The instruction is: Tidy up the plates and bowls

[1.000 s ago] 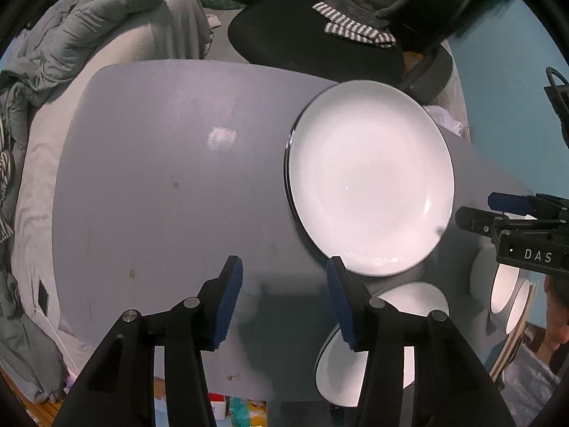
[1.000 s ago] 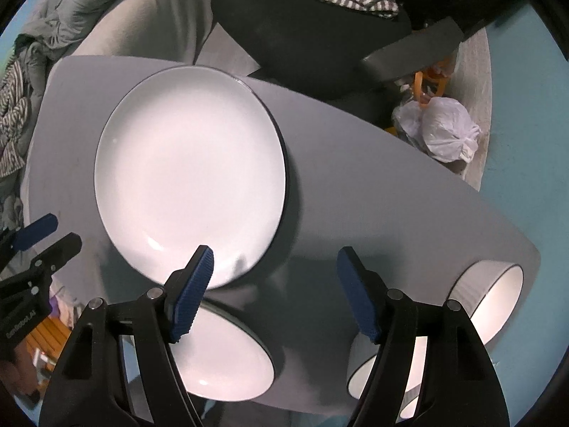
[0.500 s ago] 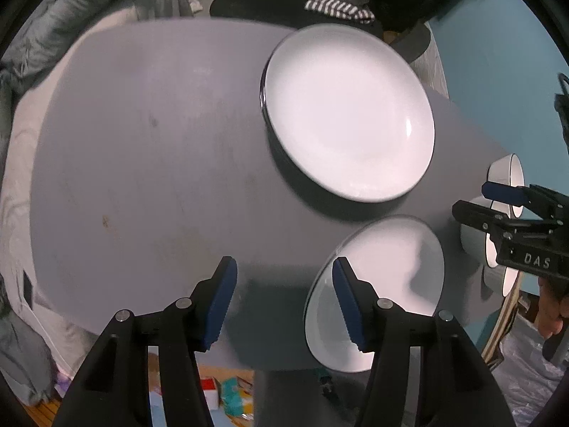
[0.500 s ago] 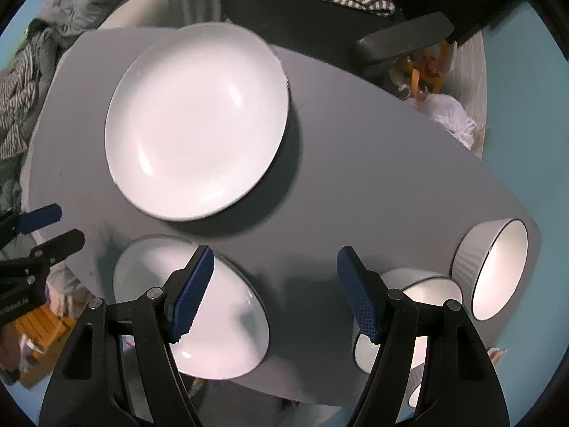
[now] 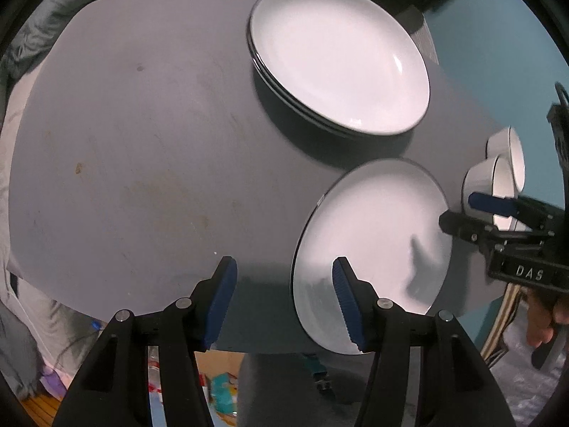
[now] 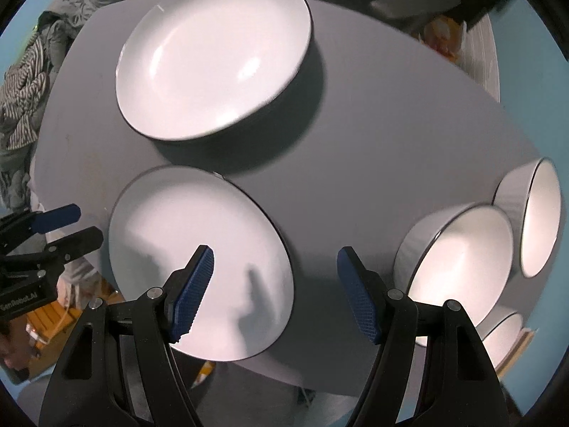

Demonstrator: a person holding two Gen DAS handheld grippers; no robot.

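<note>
the small plate (image 5: pixel 373 249) is seen on the counter (image 5: pixel 142 142) near its front edge, between the two claws: right of the empty, spread left claw (image 5: pixel 284 300) and left of the equally released right claw (image 6: pixel 275 293).

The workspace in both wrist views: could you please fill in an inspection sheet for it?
Surface: grey table, faint stains, otherwise bare on its left part.
Job's things: stacked large plates at the far side; small plate near the front edge, overhanging it slightly; three bowls clustered at the right.
Clutter: nothing seen on the table.
Grippers: left gripper and right gripper both open, empty, above the table's front edge.
Cables: nothing seen.
Surroundings: grey bedding to the left, black chair behind the table, teal floor, litter below the front edge.
</note>
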